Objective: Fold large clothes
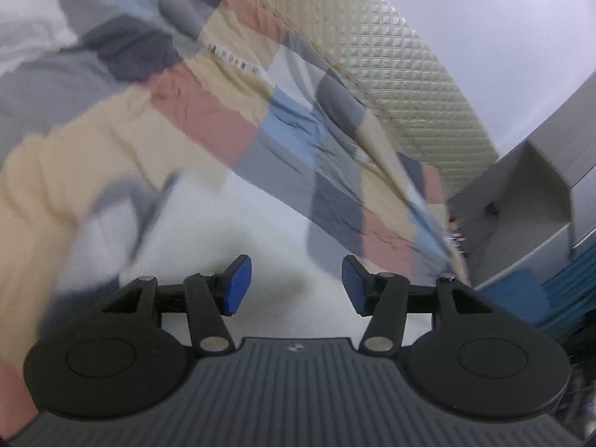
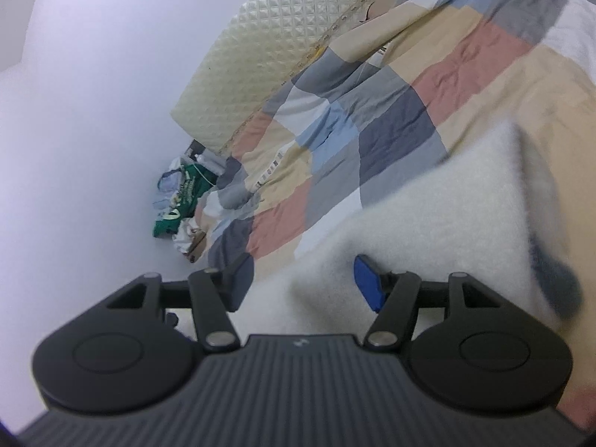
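Observation:
A large white fleece garment (image 1: 260, 231) lies on a patchwork bedspread (image 1: 208, 111); its left part is blurred in the left wrist view. My left gripper (image 1: 296, 285) hovers over the white cloth, open, with nothing between its blue pads (image 1: 236, 285). In the right wrist view the same garment (image 2: 428, 205) spreads to the right, with a dark patch (image 2: 555, 279) near its edge. My right gripper (image 2: 303, 285) is open at the garment's near-left edge. White cloth shows between and behind its fingers, but the pads (image 2: 367, 283) do not press on it.
A cream quilted mattress or headboard (image 2: 283, 48) leans along the bed's far side against a pale wall. A heap of green and white clothes (image 2: 182, 201) lies at the wall. A grey cabinet (image 1: 521, 205) and blue fabric (image 1: 521, 298) stand on the right in the left wrist view.

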